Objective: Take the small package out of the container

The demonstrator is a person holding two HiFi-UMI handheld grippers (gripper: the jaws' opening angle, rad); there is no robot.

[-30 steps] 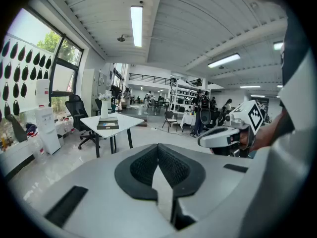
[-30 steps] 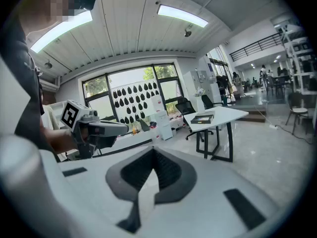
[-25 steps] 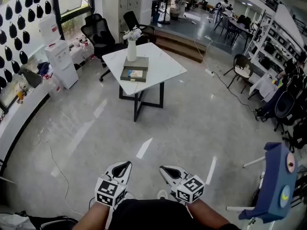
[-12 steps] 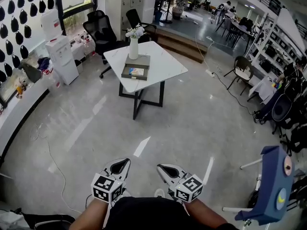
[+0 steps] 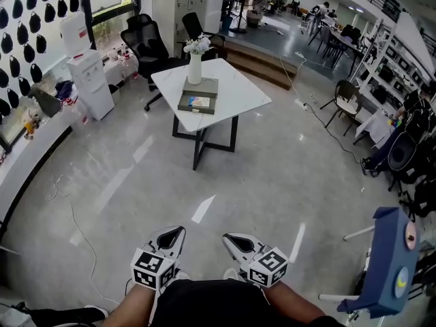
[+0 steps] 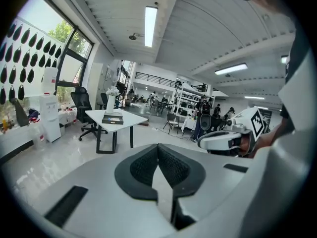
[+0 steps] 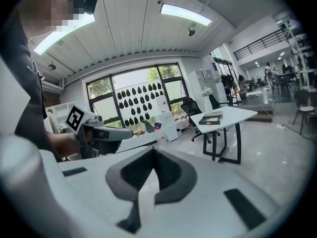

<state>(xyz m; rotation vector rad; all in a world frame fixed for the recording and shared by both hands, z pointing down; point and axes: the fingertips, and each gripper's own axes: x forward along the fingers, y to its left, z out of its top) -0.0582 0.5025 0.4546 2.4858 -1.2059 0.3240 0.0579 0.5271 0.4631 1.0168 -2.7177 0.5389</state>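
Note:
A dark flat container [image 5: 199, 95] lies on a white table [image 5: 235, 90] far ahead, with a small light package [image 5: 198, 102] in it and a white vase of flowers [image 5: 195, 65] behind it. The same container [image 6: 113, 119] shows in the left gripper view, and the container [image 7: 211, 119] shows again in the right gripper view. My left gripper [image 5: 174, 234] and right gripper [image 5: 232, 239] are held low, close to the person's body and several steps from the table. Both are shut with nothing between the jaws, as with the left gripper [image 6: 158, 148] and right gripper [image 7: 153, 153] in their own views.
Bare shiny floor lies between me and the table. Black office chairs [image 5: 146, 41] stand behind the table, and a white water dispenser [image 5: 88, 80] is at the left wall. A blue stand [image 5: 385, 264] is at the right. A thin cable [image 5: 75, 234] runs along the floor at the left.
The head view has shifted a little, so the table sits slightly further right in the picture. Both grippers stay shut and low in front of the body.

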